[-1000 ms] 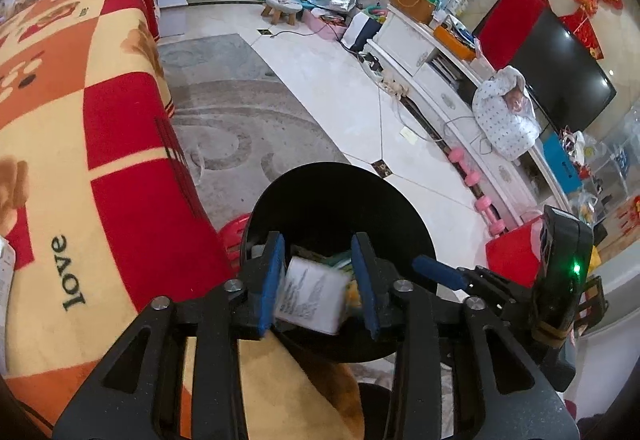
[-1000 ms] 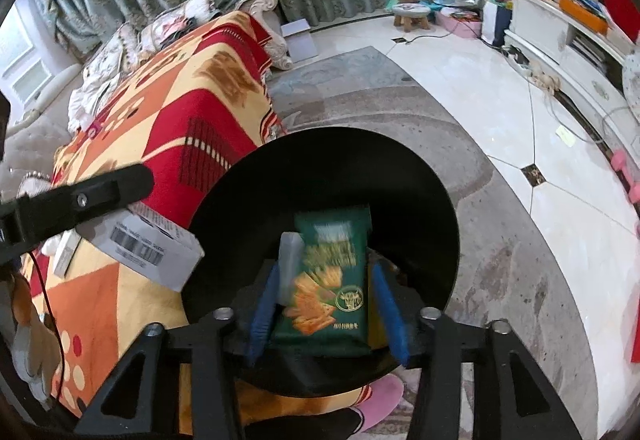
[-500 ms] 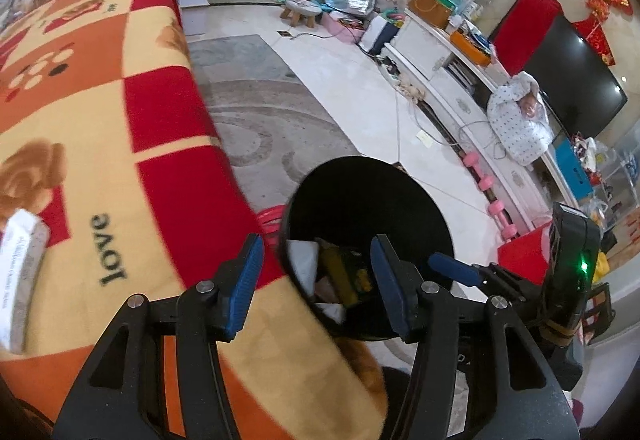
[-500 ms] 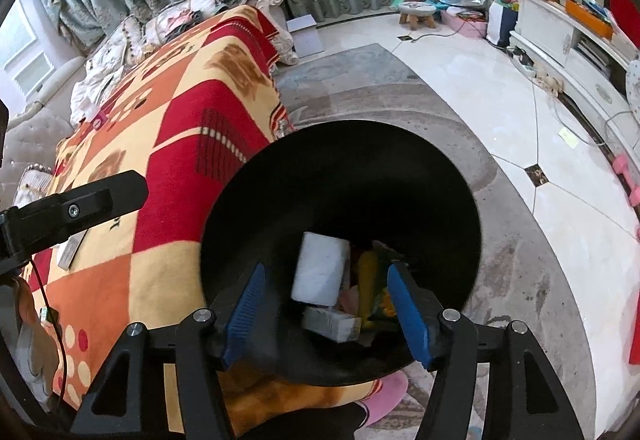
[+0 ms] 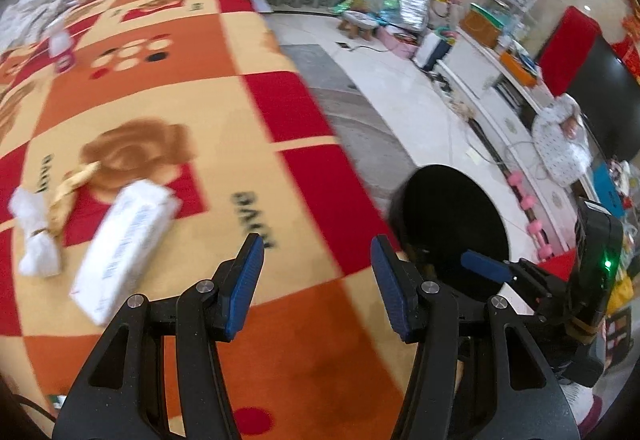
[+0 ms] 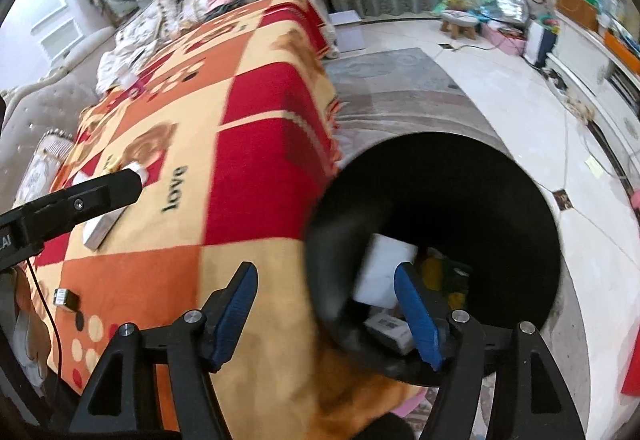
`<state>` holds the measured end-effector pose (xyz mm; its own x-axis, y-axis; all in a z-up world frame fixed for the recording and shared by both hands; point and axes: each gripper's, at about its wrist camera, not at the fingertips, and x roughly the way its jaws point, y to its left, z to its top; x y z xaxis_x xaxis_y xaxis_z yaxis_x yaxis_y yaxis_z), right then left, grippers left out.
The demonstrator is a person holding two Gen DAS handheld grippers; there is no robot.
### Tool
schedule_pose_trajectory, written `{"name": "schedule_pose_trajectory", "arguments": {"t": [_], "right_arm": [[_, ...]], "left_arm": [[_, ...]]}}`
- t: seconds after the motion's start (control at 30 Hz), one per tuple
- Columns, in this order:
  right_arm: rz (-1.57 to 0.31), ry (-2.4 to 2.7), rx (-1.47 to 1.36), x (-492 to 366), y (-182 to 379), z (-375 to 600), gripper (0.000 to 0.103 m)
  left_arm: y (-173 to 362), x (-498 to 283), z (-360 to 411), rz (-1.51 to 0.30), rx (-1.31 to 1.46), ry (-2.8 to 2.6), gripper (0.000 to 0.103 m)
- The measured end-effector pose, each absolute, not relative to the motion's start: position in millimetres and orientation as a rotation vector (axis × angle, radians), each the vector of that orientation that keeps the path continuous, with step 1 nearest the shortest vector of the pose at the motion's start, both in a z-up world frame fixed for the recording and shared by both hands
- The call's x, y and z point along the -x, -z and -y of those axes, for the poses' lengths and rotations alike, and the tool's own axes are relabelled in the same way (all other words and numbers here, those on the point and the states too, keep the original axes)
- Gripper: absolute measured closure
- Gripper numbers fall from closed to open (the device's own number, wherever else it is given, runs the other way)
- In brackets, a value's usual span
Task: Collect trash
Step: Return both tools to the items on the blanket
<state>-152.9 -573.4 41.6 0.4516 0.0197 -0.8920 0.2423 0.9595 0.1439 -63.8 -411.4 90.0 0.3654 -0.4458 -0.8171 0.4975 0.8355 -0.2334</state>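
While poised by the black bin, left gripper gaping empty, right gripper just spread wider, nothing between.

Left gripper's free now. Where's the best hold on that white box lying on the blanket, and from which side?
Grip the white box across its narrow width near the middle, coming from above. It lies flat on the blanket, long and slim, with bare blanket beside that stretch. The twisted wrapper lies close by its far end, so stay clear of there. The left gripper is open with nothing between its jaws.

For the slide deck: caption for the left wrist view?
Open left gripper over the blanket; white box and wrappers remain, bin alongside.
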Motion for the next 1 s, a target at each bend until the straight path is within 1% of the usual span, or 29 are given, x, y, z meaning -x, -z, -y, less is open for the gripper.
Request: {"name": "schedule_pose_trajectory", "arguments": {"t": [0.4, 0.63, 0.77, 0.93, 1.0], "right_arm": [[-1.164, -0.036, -0.194, 110, -25, 482, 0.032], [-1.182, -0.109, -0.201, 85, -18, 445, 0.029], [-1.175, -0.160, -0.209, 64, -17, 419, 0.028], [-1.203, -0.106, -0.124, 32, -9, 401, 0.028], [-1.217, -0.104, -0.167, 19, -7, 404, 0.028]], "left_arm": [[-81, 30, 289, -1.055, -0.023, 0.397, 0.049], [-67, 0, 215, -1.069, 0.027, 0.258, 0.049], [-54, -16, 199, -1.097, 0.056, 0.238, 0.049], [-37, -29, 197, -1.135, 0.079, 0.264, 0.049], [-32, -33, 194, -1.143, 0.102, 0.280, 0.049]]}}
